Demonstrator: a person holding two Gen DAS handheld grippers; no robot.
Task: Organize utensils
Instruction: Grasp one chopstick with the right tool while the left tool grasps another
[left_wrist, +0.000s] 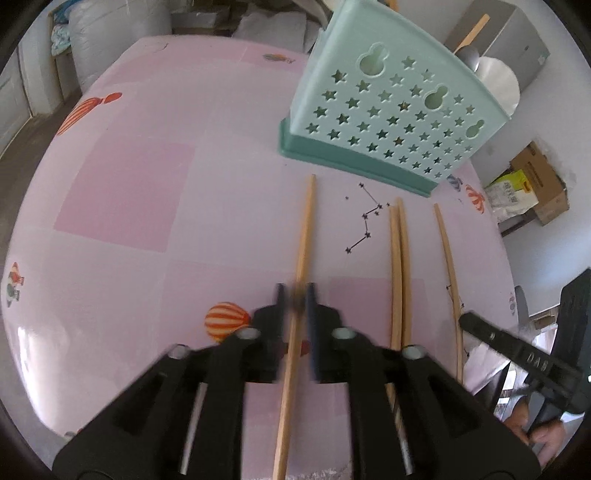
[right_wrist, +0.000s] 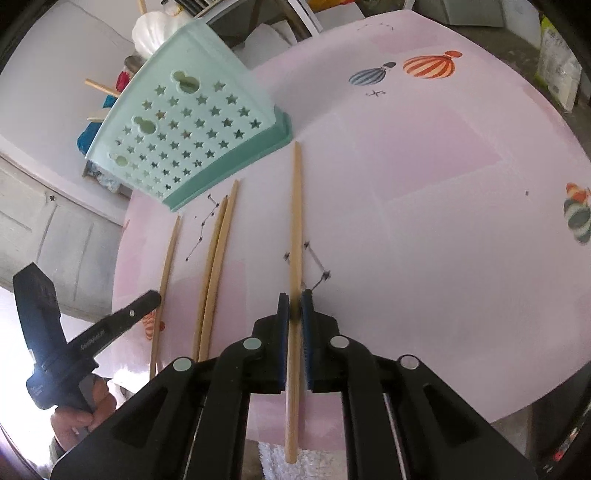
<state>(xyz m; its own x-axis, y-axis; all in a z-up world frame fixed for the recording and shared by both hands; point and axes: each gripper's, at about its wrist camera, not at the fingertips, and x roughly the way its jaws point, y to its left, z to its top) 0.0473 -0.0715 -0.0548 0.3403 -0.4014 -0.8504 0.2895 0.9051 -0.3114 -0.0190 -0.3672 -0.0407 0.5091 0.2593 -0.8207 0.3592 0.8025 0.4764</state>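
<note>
My left gripper (left_wrist: 295, 295) is shut on a wooden chopstick (left_wrist: 304, 236) that points toward the mint-green utensil holder (left_wrist: 388, 110) with star holes. My right gripper (right_wrist: 294, 300) is shut on another wooden chopstick (right_wrist: 296, 206) that points at the same holder (right_wrist: 184, 129). Between the two grippers three more chopsticks lie on the pink tablecloth: a touching pair (left_wrist: 400, 266) and a single one (left_wrist: 448, 254). They also show in the right wrist view, the pair (right_wrist: 216, 258) and the single one (right_wrist: 168, 266). Each gripper shows at the edge of the other's view.
The pink tablecloth (left_wrist: 147, 184) has balloon prints and covers the whole table. Utensils stand in the holder, with a wooden handle (left_wrist: 474, 29) sticking out. A cardboard box (left_wrist: 539, 181) and bags sit beyond the table's right edge. A white door (right_wrist: 48, 229) is at left.
</note>
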